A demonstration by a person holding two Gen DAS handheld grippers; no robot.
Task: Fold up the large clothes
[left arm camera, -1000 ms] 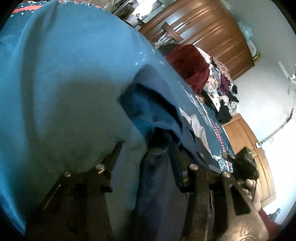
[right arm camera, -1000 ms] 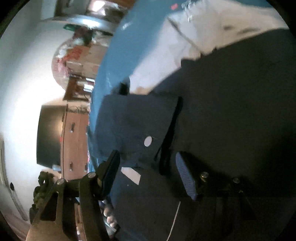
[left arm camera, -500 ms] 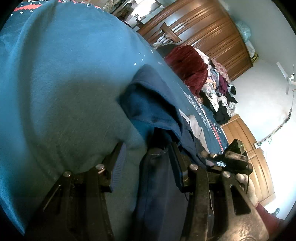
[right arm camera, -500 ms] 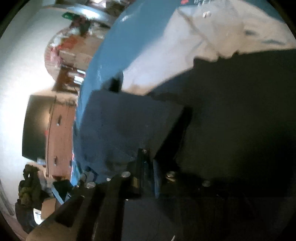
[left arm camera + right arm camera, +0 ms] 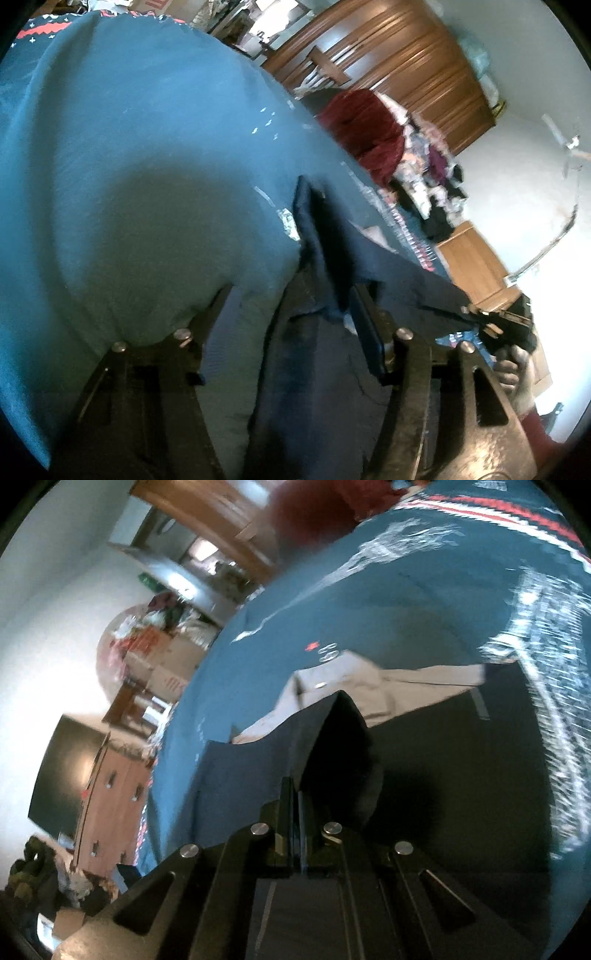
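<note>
Fold step: right hand-held gripper (image 5: 293, 805) clamped on navy garment (image 5: 443, 775), left hand-held gripper (image 5: 291, 314) agape astride its edge; next, close left.

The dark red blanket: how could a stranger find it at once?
Look at the wooden wardrobe behind the teal bed cover. The dark red blanket is heaped before it, beside mixed clothes; only it is one plain deep red mound.

Garment (image 5: 332, 369) on the bedspread (image 5: 129, 166), clothes pile (image 5: 417, 173) behind it, wardrobe (image 5: 399, 66) beyond the pile
</note>
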